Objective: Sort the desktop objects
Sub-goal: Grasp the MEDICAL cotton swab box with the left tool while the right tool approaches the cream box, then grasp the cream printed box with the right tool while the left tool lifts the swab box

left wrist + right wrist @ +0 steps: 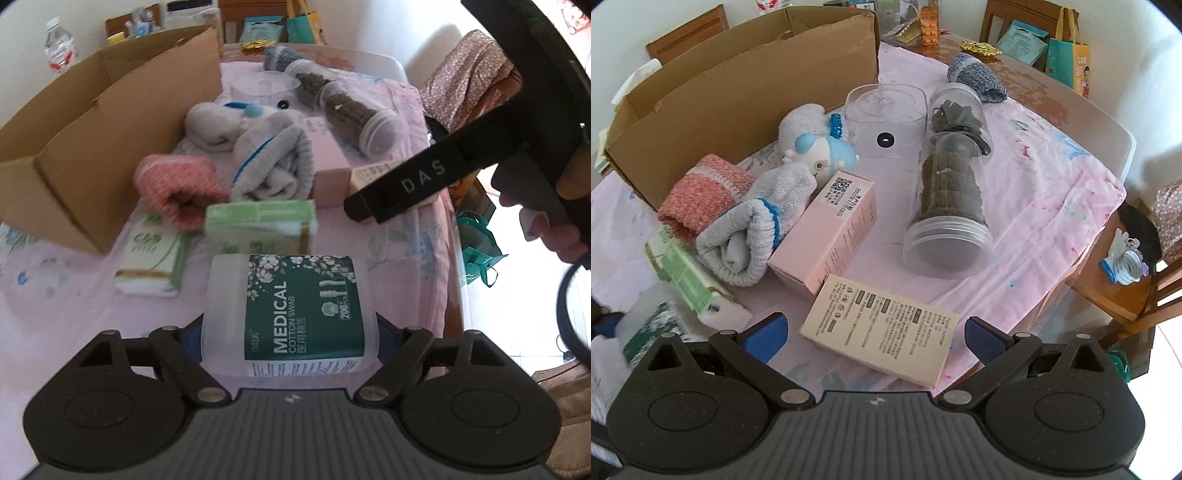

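My left gripper (290,332) is shut on a white tub of medical cotton swabs (291,306) with a green label, held above the pink tablecloth. The same tub (652,325) shows blurred at the lower left of the right wrist view. My right gripper (875,336) is open, its blue pads (766,338) on either side of a beige printed box (882,328) that lies flat on the cloth. In the left wrist view the right gripper (364,210) hovers over that box (373,173), a hand on its handle.
An open cardboard box (738,92) stands at the back left. On the cloth lie a pink box (827,229), rolled red (705,192) and grey socks (757,229), a plush toy (820,147), clear jars (949,195), and green tissue packs (258,225). A wooden chair (1126,288) stands at the right.
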